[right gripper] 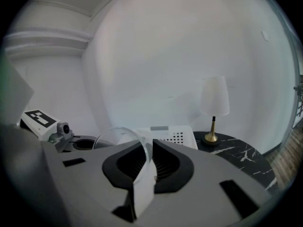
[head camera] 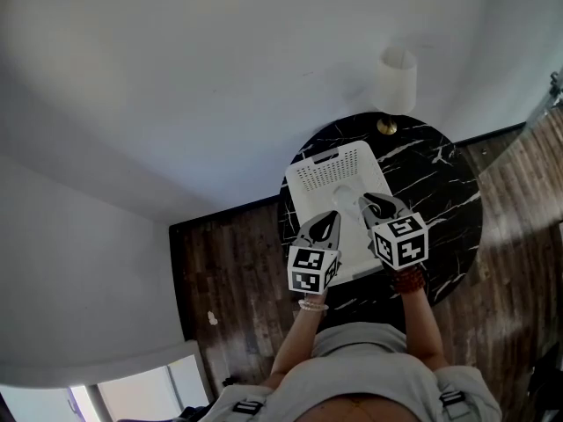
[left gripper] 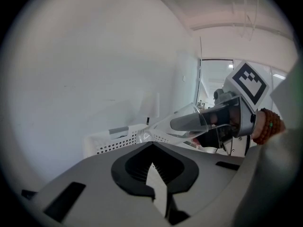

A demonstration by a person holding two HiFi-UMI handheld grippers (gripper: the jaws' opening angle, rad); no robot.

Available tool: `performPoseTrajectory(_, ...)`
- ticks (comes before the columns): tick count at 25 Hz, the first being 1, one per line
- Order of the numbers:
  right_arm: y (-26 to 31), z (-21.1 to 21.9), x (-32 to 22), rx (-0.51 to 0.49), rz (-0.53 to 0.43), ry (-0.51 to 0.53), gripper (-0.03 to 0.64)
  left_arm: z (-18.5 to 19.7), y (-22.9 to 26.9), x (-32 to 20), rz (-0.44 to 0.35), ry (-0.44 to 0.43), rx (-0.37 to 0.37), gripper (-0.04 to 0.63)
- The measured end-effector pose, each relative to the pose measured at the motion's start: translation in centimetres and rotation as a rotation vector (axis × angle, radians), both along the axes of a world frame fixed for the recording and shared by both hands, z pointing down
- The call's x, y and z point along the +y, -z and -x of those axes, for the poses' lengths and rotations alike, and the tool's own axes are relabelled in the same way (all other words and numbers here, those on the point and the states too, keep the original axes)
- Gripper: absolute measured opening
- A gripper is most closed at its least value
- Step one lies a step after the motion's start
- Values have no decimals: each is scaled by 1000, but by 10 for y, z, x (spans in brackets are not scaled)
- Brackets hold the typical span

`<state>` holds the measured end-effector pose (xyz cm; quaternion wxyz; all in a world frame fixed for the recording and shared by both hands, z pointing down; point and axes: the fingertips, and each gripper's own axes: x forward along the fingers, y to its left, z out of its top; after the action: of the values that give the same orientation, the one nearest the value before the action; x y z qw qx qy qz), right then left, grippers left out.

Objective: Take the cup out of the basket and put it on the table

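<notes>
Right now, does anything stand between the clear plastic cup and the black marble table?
Yes: the white perforated basket lies directly under the clear plastic cup held in the right gripper. Bare black marble table shows to the basket's right, with nothing visible in between.

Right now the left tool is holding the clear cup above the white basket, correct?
Not quite: it is the right tool that holds the clear cup above the white basket. The right gripper view shows its jaws pinching the cup's rim. The left tool is shut on nothing.
</notes>
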<state>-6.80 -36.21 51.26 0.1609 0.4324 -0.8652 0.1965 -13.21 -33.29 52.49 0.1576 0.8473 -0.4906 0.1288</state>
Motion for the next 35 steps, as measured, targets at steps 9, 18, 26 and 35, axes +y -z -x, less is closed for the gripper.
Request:
performPoseTrajectory(9,19,-2,8,-20,-56,-5,38,-3,9,8,-16,5,10,6)
performPoseTrajectory(18,28,0,16,-29,-77,13,38,-3,10,15,-19,15,1,6)
performPoseTrajectory(26,38,2,24,-37,-102,27,38,-2,15,19,-30,25,-7,6)
performPoseTrajectory(35,45,3,29,-30,-113,43,38,-1,16,21,-31,26,-7,6)
